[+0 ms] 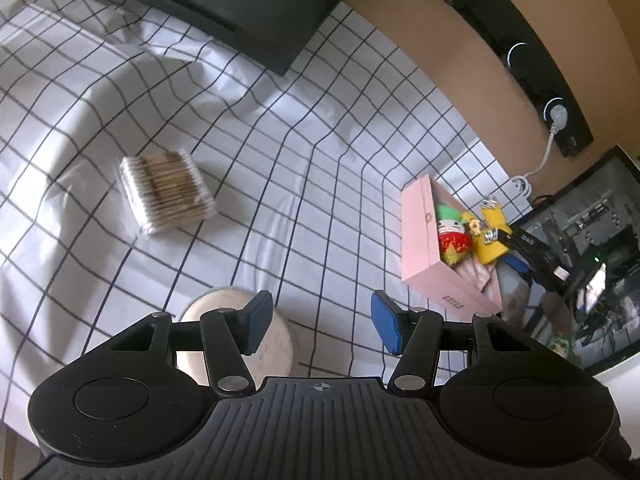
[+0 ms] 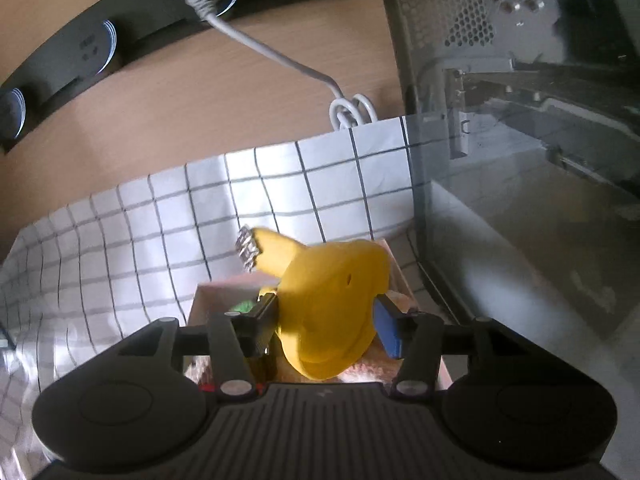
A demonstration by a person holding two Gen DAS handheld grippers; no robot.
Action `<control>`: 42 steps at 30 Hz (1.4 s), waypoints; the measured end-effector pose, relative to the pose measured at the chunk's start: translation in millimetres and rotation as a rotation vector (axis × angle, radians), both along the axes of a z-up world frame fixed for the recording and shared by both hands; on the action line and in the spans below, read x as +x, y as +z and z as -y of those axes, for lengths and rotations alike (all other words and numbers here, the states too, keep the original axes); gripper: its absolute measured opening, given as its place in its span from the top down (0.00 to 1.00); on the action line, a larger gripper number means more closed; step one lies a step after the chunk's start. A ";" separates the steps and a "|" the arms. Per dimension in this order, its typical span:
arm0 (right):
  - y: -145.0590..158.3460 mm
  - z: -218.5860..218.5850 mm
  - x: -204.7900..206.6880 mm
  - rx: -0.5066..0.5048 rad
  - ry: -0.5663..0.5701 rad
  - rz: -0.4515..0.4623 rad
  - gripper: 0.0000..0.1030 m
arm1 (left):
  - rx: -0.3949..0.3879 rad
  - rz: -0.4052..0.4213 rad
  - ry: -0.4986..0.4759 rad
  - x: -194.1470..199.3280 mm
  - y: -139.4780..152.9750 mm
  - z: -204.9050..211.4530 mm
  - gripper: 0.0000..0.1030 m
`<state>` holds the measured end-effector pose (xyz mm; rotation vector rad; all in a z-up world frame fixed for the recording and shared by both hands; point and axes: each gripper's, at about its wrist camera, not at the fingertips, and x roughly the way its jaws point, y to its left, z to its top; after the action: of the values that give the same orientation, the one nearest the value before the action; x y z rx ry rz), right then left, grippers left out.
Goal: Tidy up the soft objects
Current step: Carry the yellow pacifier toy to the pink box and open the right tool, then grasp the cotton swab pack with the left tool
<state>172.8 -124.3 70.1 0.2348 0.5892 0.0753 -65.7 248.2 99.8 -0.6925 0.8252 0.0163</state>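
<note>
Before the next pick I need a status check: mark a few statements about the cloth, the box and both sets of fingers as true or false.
1. The cotton swab pack lies on the checkered cloth, outside the pink box. True.
2. The left fingers hold the round tub. False: they stand apart with nothing between them; the tub sits beside them.
3. The pink box is empty. False: a green and red doll lies in it.
4. A yellow toy sits between the right fingers, above the pink box. True.

Left gripper (image 1: 320, 322) fingers apart; right gripper (image 2: 326, 326) fingers parted.
</note>
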 end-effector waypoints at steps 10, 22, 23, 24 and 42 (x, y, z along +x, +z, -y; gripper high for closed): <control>10.0 -4.0 -49.1 -0.064 0.141 0.011 0.45 | -0.039 -0.034 0.013 1.3 -19.6 2.8 0.43; 43.4 -79.9 -96.3 -0.118 0.371 0.131 0.27 | -0.036 -0.038 0.132 -29.8 -27.5 -36.7 0.43; 42.4 -88.8 -100.6 -0.113 0.401 0.128 0.24 | -0.035 -0.038 0.147 -33.2 -28.5 -41.8 0.43; 40.2 -97.6 -106.0 -0.113 0.442 0.122 0.24 | -0.032 -0.040 0.165 -36.9 -29.7 -48.1 0.43; -5.4 -232.9 -230.9 -0.338 1.034 0.006 0.24 | 0.085 -0.043 0.000 35.0 -31.9 -150.0 0.43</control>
<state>-58.1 108.7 64.7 -0.4190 0.6566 0.9660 -30.7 398.1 67.9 -0.6140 0.8605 0.0662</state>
